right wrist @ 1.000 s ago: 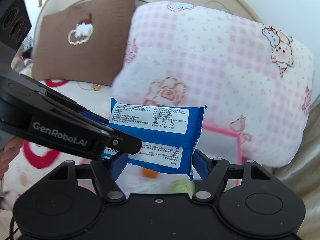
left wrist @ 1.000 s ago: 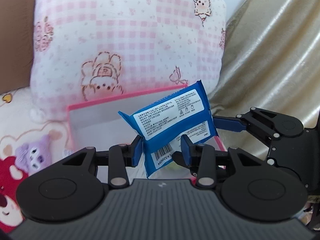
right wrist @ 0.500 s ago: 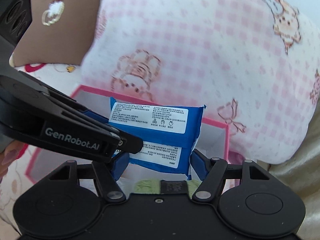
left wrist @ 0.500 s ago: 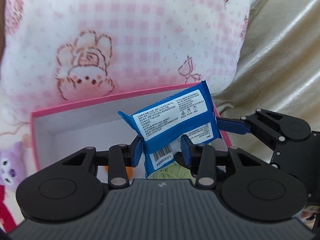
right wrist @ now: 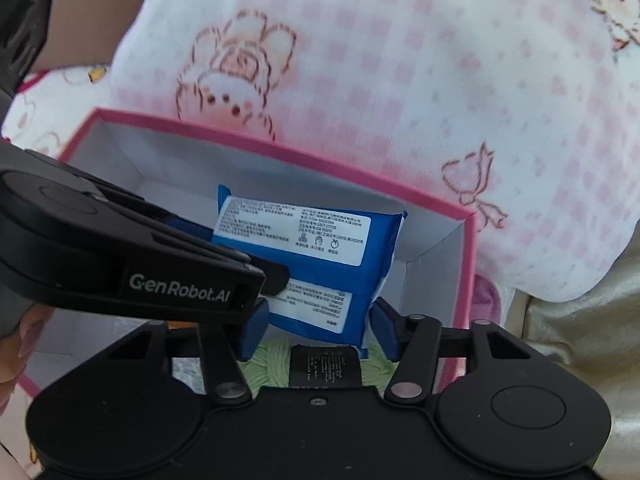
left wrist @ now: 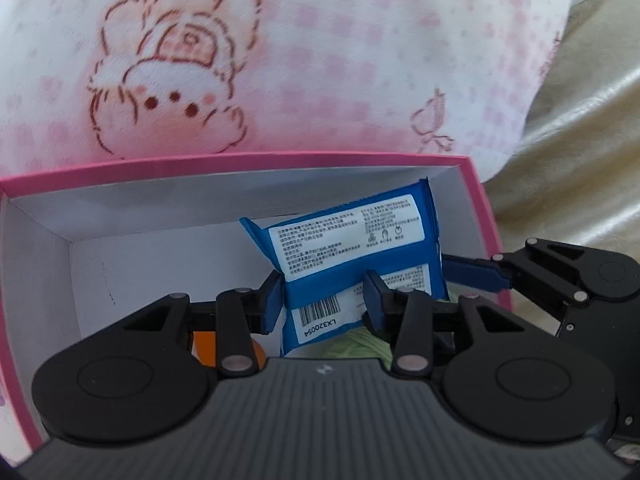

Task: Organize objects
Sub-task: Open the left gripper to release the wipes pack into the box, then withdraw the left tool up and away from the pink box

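We judge the step in hand to be lowering the blue wipes packet (left wrist: 352,248) into the pink box (left wrist: 248,159), and doing it well means bringing both hands down together so the soft pack does not twist between two grips. We should aim for the bare white floor toward the back of the box and let go only once the packet rests on something, with one hand opening a beat before the other so it does not spring sideways.

Going left to right in the left wrist view: an orange object (left wrist: 200,346) sits low in the box beside the left finger; we cannot tell what it is. The left gripper (left wrist: 323,300) has its fingers clamped on the packet's lower end, around the barcode label, and the pack stands up tilted between them, inside the box walls. Under it lies a green yarn ball (left wrist: 360,344), which we judge could tip the packet if we set it down there. Further right, the right gripper (left wrist: 472,274) reaches in, its blue pad touching the packet's right edge.

In the right wrist view, the right gripper (right wrist: 318,326) closes its fingers on the packet's (right wrist: 316,264) bottom edge, with the yarn and its black label (right wrist: 324,366) just beneath. A pink patterned pillow (left wrist: 320,52) stands behind the box.
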Action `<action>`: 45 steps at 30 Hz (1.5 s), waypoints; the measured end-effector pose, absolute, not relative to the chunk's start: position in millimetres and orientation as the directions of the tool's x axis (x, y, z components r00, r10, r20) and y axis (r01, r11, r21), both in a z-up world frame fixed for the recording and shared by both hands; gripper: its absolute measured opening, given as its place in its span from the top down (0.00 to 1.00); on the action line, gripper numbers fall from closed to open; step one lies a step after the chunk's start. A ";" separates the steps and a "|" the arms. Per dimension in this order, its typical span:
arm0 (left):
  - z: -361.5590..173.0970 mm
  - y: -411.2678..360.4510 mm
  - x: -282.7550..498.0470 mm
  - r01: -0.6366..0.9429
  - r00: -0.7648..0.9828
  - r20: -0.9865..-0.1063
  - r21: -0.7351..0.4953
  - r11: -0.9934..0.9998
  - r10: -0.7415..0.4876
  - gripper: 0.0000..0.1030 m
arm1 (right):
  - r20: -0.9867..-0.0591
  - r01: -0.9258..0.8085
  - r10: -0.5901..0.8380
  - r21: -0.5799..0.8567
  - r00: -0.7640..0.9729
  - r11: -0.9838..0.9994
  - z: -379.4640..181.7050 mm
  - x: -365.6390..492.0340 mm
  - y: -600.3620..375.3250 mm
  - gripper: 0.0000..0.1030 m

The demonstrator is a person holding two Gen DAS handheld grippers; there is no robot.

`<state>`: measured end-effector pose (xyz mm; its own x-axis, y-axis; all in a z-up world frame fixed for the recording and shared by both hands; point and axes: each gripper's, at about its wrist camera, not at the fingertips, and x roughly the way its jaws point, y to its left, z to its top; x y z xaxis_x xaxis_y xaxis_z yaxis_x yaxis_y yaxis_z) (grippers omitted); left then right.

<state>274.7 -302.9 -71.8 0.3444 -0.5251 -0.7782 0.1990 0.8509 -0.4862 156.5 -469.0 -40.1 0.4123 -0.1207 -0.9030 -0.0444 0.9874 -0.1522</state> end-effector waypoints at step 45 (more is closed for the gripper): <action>8.3 -271.9 197.1 0.341 0.378 -0.787 -0.372 0.863 -0.488 0.39 | -0.718 0.114 0.057 0.188 0.693 0.976 -4.3 31.6 -450.6 0.62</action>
<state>197.1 -271.9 8.3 0.3776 -0.4883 -0.7867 0.3414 0.8632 -0.3720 31.6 -450.6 -4.3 0.6933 0.0572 -0.7184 0.1142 0.9755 0.1879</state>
